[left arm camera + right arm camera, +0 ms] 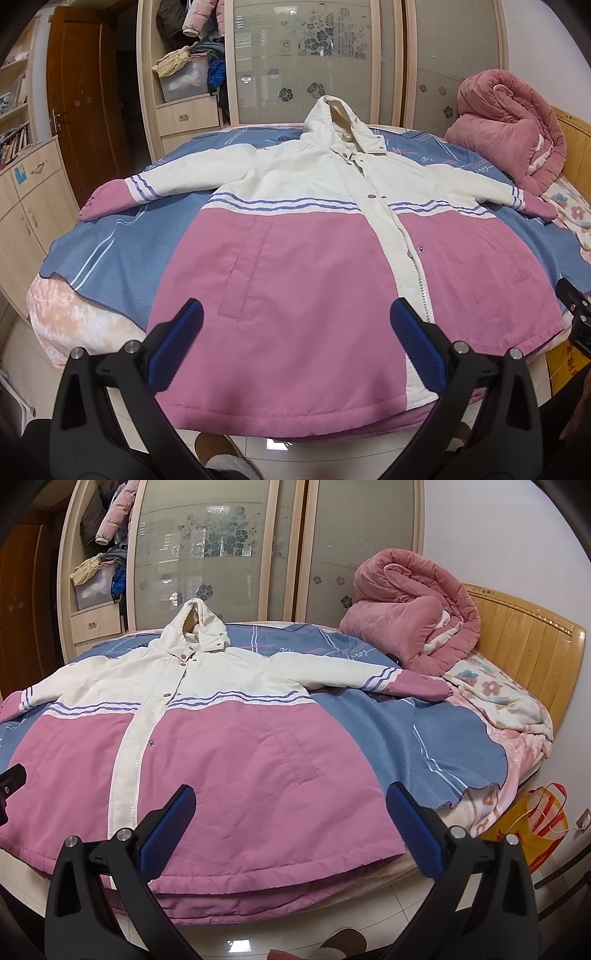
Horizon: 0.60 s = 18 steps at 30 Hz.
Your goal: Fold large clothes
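A large hooded jacket (295, 258), cream on top and pink below with purple stripes, lies flat and face up on the bed, sleeves spread out, hood at the far side. It also shows in the right wrist view (229, 753). My left gripper (295, 321) is open and empty, hovering over the jacket's hem left of the zip. My right gripper (291, 805) is open and empty over the hem's right part. The right gripper's edge shows in the left wrist view (576, 317).
The bed carries a blue blanket (122, 236) under the jacket. A rolled pink quilt (410, 627) lies by the wooden headboard (524, 650). A wardrobe (306, 62) stands behind. A yellow bag (532, 823) sits on the floor at right. Cabinets (26, 206) stand at left.
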{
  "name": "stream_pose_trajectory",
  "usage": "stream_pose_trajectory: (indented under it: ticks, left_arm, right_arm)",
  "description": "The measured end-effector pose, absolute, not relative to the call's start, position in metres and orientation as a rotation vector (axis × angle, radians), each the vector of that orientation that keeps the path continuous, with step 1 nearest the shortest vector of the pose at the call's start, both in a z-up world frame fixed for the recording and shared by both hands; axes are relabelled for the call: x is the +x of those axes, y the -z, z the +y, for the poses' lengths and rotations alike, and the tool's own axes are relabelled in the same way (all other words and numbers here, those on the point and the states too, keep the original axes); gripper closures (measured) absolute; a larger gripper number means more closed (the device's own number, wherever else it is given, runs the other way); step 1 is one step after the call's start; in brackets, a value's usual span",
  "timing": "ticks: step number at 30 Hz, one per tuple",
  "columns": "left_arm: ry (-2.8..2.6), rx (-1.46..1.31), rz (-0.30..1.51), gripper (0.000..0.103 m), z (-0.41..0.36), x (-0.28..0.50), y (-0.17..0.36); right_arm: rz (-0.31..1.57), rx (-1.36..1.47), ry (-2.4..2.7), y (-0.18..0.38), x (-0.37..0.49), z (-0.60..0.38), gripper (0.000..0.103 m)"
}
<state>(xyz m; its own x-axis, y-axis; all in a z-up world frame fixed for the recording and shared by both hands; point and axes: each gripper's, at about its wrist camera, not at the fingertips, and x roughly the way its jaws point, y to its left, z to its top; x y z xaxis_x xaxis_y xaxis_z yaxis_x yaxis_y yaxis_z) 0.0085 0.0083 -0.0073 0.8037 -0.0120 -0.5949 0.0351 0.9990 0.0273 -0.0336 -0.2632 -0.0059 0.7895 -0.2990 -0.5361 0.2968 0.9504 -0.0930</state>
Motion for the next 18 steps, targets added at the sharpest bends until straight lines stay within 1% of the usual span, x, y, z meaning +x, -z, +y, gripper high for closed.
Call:
stream_pose_trajectory:
  ticks: [13,18]
  left_arm:
    - [0.055,0.006,0.643,0.002,0.016,0.007,0.001]
    - [0.164,-0.151,0.607,0.002,0.038,0.001,-0.025]
  right_arm:
    - [0.575,0.005,0.304,0.008,-0.027,-0.262,0.001]
    - [0.562,0.030,0.308,0.008,-0.026,-0.269,0.001]
